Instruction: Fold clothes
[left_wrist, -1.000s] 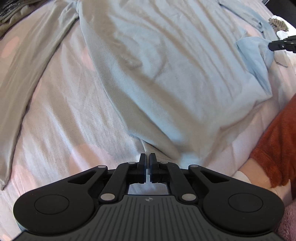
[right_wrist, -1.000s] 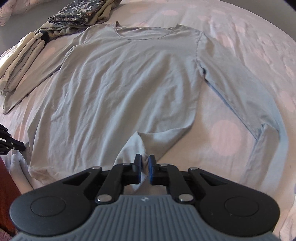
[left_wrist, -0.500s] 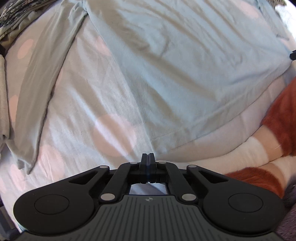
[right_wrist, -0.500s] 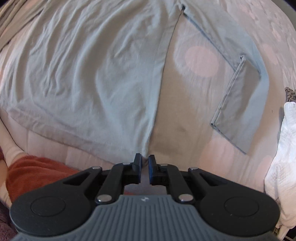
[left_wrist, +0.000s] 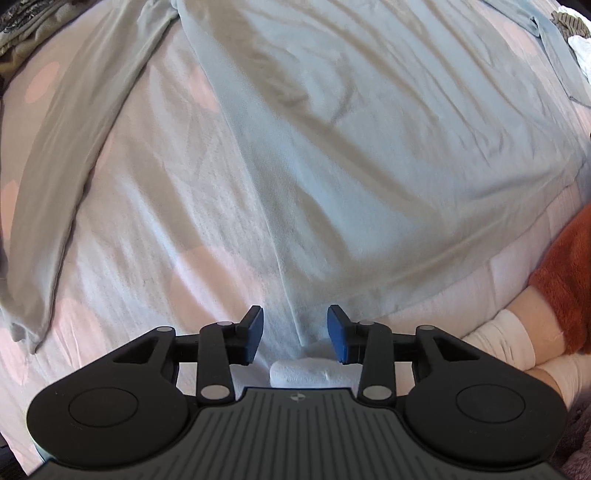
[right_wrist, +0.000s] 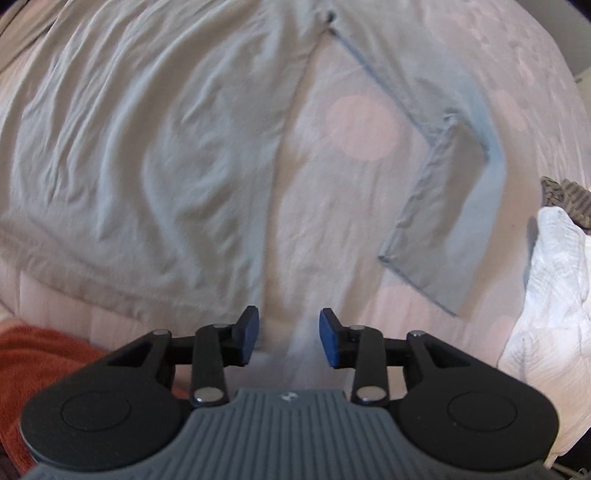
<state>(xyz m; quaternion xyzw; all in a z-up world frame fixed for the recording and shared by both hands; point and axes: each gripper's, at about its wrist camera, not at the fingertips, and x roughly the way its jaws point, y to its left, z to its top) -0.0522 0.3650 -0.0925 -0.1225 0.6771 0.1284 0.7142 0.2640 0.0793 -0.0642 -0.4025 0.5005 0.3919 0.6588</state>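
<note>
Left tongs (left_wrist: 295, 334): jaws opening, blue pads apart, pointing down over the near-left hem corner of the pale grey-blue long-sleeved shirt (left_wrist: 351, 147); the corner lies in the gap between the pads, which do not press on it. Right tongs (right_wrist: 289, 338): jaws opening as well, pads apart, above the near-right hem corner of the shirt (right_wrist: 147, 147); blur hides whether cloth sits in the gap. Nothing gripped by either. The shirt lies spread flat on the bed (left_wrist: 140, 229), which has a pale sheet with pink dots (right_wrist: 364, 127); hem toward the near edge, body running away to the far side, creased. Its left sleeve (left_wrist: 66, 155) stretches down along the left of the body, apart from it. Its right sleeve (right_wrist: 443, 192) runs out to the right and bends back toward the near edge, cuff end lying flat. White crumpled cloth (right_wrist: 554, 295) at the right edge of the bed. Rust-orange fleece (left_wrist: 565, 288) at the near edge, right of the left tongs. Dark folded clothes (left_wrist: 22, 26) at the far left corner.
</note>
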